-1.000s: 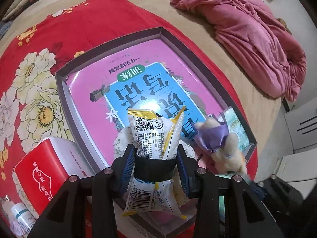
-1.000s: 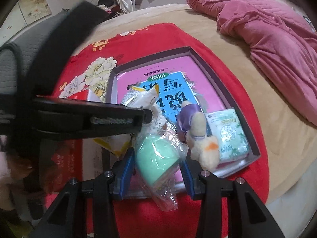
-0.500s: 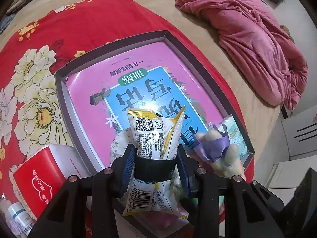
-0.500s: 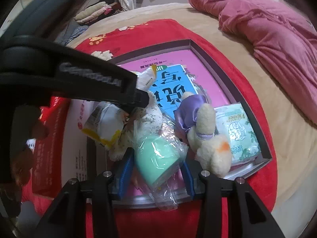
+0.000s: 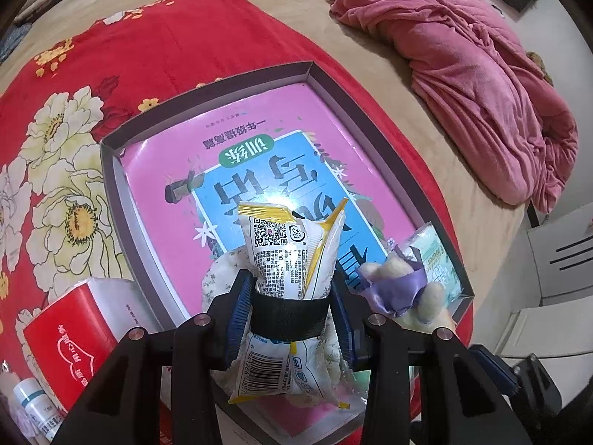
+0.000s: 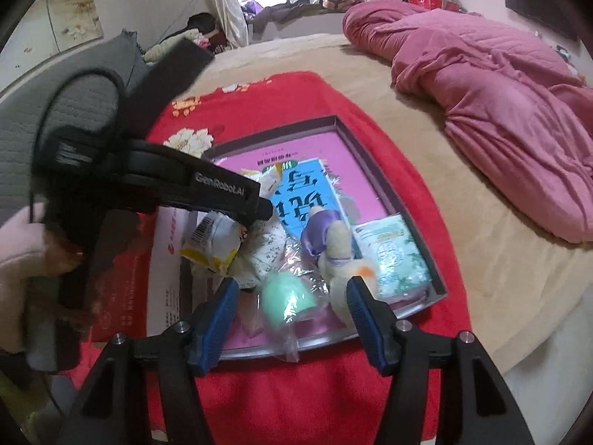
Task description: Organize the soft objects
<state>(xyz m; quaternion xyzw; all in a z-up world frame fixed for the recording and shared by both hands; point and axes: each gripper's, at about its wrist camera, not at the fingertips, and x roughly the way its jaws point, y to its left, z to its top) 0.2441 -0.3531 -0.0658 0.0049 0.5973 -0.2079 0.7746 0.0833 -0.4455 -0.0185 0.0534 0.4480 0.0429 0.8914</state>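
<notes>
My left gripper (image 5: 291, 289) is shut on a white and yellow snack packet (image 5: 292, 252), held over the near end of a grey tray (image 5: 111, 185) lined with a pink and blue book. From the right wrist view, the left gripper (image 6: 265, 209) holds that packet (image 6: 215, 241) above a floral pouch (image 6: 267, 244). My right gripper (image 6: 291, 289) has its jaws opening. A mint-green soft item in a clear bag (image 6: 287, 300) lies in the tray between them, with the pads off it. A plush toy with a purple ribbon (image 6: 337, 248) and a green tissue pack (image 6: 393, 256) lie beside it.
A red box (image 5: 66, 345) and a small bottle (image 5: 33, 404) sit left of the tray on the red floral blanket (image 5: 111, 55). A pink quilt (image 6: 500, 92) is bunched on the bed at the right. A person's sleeve (image 6: 18, 252) shows at the left edge.
The right jaws have spread and let go of the bagged green item, which now rests in the tray; the right gripper drew back a little. The left gripper kept its packet still.
</notes>
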